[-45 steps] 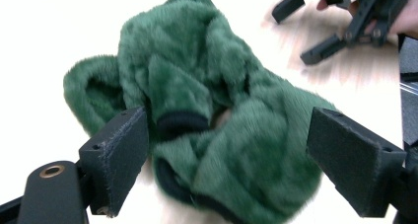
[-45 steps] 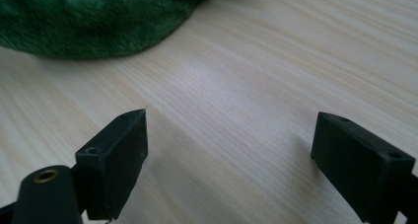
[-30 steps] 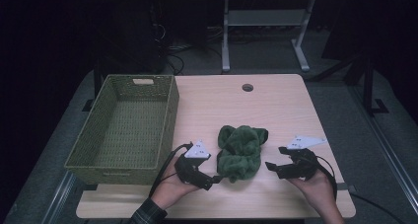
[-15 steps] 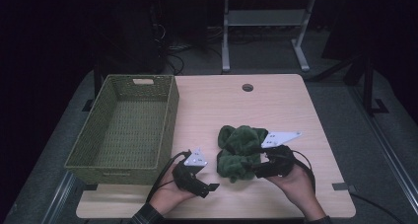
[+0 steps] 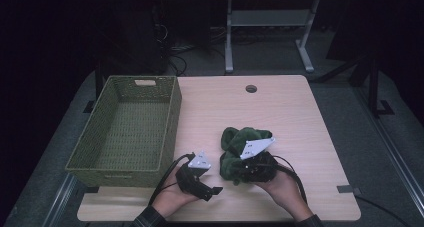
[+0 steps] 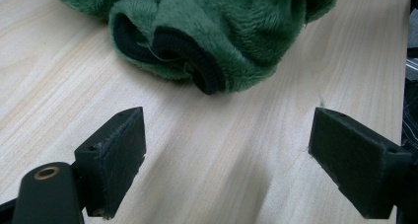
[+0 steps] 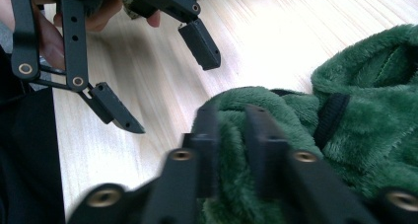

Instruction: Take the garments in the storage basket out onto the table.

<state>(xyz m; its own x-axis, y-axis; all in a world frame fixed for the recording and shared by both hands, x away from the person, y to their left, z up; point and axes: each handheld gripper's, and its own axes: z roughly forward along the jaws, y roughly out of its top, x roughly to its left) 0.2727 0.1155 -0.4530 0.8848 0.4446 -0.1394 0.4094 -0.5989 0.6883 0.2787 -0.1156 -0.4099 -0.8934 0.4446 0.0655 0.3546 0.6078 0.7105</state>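
Note:
A crumpled green fleece garment lies on the wooden table, right of centre near the front. My right gripper has come in from the right; its jaws have just been closing and now pinch a fold of the fleece, seen between the blurred jaws of the right gripper. My left gripper rests low by the front edge, just left of the garment, open with only bare wood between its pads. The garment's dark-lined cuff lies a little ahead of those jaws.
A green woven basket with nothing in it stands on the left half of the table, close to my left hand. A cable hole sits near the far edge. A desk frame stands on the dark floor beyond.
My right gripper slid left from the table's right side into the garment and closed on its near fold. The fleece has bunched up slightly. The left gripper stayed where it was.

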